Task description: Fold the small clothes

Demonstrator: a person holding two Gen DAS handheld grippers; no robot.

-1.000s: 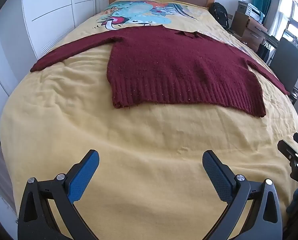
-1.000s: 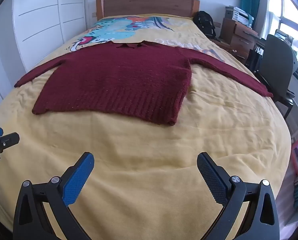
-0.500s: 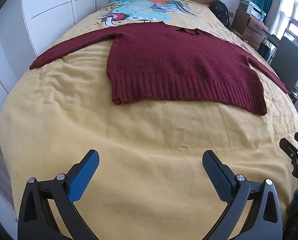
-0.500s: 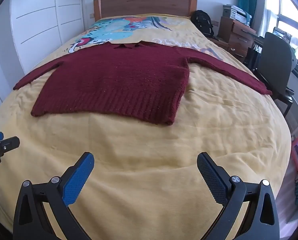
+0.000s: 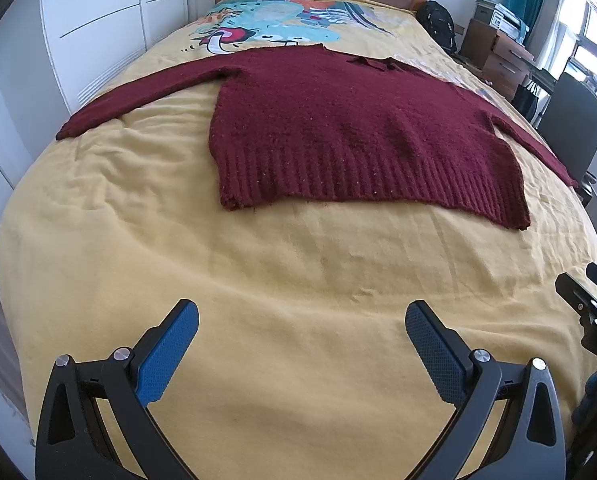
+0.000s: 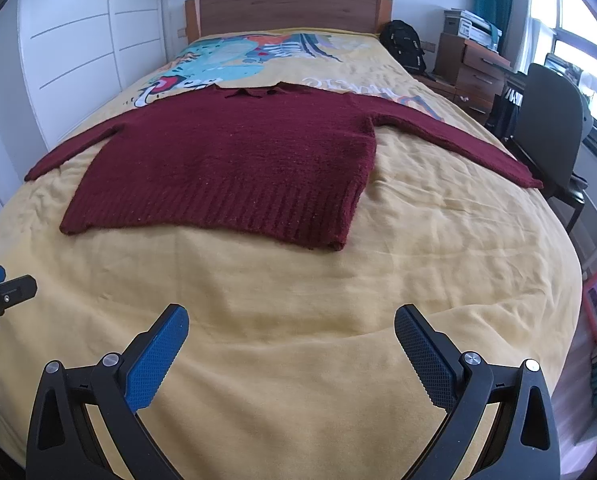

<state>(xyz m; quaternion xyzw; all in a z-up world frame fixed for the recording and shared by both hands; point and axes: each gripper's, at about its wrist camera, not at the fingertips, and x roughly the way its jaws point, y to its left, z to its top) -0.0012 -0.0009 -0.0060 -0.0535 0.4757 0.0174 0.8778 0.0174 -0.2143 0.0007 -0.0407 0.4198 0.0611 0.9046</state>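
A dark red knitted sweater lies flat on the yellow bedspread, sleeves spread to both sides, ribbed hem toward me. It also shows in the right wrist view. My left gripper is open and empty, over the bare bedspread short of the hem. My right gripper is open and empty, also short of the hem. The right gripper's edge shows at the right of the left wrist view, and the left gripper's edge at the left of the right wrist view.
The bed has a wooden headboard and a cartoon print near the pillows. White wardrobe doors stand on the left. A black office chair, a backpack and a wooden drawer unit stand on the right.
Both grippers have moved slightly forward toward the sweater, which now looks a little nearer. The sweater itself has not moved. Both stay open.
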